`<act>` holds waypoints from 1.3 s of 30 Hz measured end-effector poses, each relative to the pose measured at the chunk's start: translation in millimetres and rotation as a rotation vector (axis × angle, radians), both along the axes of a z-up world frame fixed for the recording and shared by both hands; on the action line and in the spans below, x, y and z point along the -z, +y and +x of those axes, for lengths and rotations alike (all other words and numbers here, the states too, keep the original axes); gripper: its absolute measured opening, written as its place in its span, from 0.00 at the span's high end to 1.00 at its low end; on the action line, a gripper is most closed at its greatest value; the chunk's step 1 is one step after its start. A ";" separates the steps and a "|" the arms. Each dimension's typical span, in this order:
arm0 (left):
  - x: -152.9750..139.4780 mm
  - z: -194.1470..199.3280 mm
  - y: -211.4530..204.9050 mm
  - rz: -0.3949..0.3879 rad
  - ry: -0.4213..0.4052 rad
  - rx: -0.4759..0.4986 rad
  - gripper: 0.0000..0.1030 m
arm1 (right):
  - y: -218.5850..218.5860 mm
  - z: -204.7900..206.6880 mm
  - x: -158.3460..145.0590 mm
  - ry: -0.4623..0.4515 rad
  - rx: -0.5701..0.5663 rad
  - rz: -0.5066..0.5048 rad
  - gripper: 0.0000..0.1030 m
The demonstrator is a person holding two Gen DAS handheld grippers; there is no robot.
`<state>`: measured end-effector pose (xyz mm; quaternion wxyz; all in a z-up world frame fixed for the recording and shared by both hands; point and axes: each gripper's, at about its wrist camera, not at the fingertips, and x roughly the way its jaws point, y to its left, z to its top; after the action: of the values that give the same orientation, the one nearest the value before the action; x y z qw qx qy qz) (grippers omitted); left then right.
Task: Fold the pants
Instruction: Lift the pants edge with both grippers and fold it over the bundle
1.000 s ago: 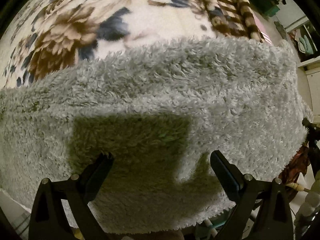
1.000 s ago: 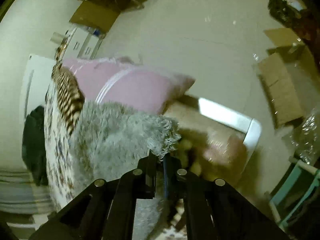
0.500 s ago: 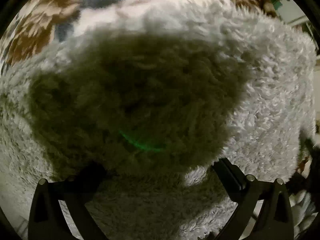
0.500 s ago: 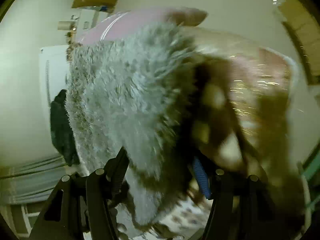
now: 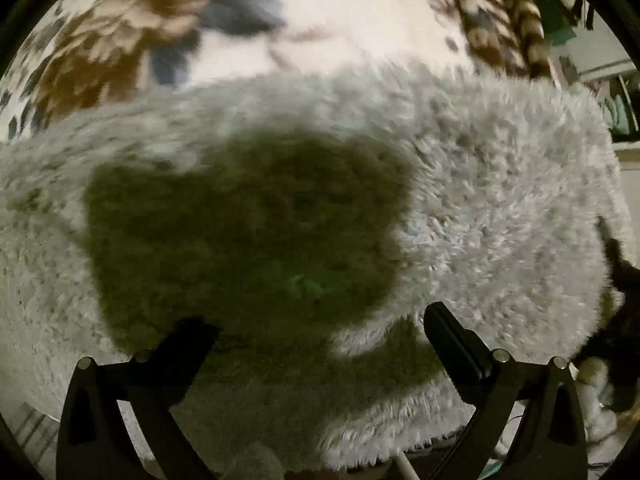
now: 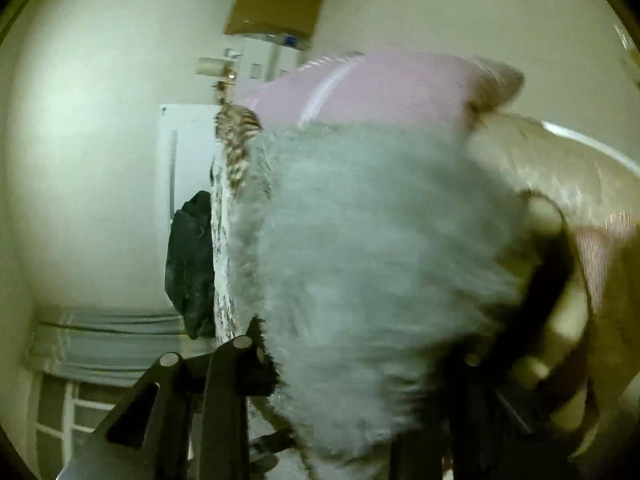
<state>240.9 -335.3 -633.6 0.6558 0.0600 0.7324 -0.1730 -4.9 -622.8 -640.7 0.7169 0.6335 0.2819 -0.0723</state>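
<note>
The fluffy grey pants (image 5: 480,208) lie folded on a floral bedspread (image 5: 312,28) and fill most of the left wrist view. My left gripper (image 5: 316,332) is open just above the fleece, jaws wide apart, holding nothing, and casts a dark shadow on the pants. In the right wrist view the same grey pants (image 6: 376,248) sit blurred between the spread jaws of my right gripper (image 6: 360,380), which is open. Its right finger is mostly hidden by fleece and dark blur.
A pink pillow (image 6: 372,84) lies beyond the pants. A dark garment (image 6: 188,264) hangs at the bed's edge. A cardboard box (image 6: 276,8) and a white cabinet (image 6: 180,152) stand by the wall. Shelves (image 5: 616,108) show at right.
My right gripper was shut on the pants' edge a second ago and has opened, letting the fleece go. My left gripper dipped close to the pants, then pulled back up a little.
</note>
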 end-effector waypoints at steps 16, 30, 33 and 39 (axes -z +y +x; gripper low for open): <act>-66.1 25.8 129.4 -0.012 -0.125 -0.180 0.00 | 43.9 21.6 -76.3 0.120 -0.047 -0.217 0.76; -127.4 -2.3 348.8 -0.002 -0.200 -0.473 0.00 | 336.1 161.3 -173.3 0.239 -0.577 -0.684 0.76; -131.1 -6.9 402.7 0.026 -0.217 -0.552 0.00 | 443.7 180.5 -137.2 0.263 -0.781 -0.803 0.76; -129.9 -8.7 473.4 0.056 -0.220 -0.664 0.00 | 596.7 190.7 -57.8 0.411 -1.223 -1.026 0.38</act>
<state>232.2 138.2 -503.7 0.7494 -0.1454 0.6413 0.0773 185.8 -26.1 -582.9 0.7640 -0.0640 0.6347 0.0968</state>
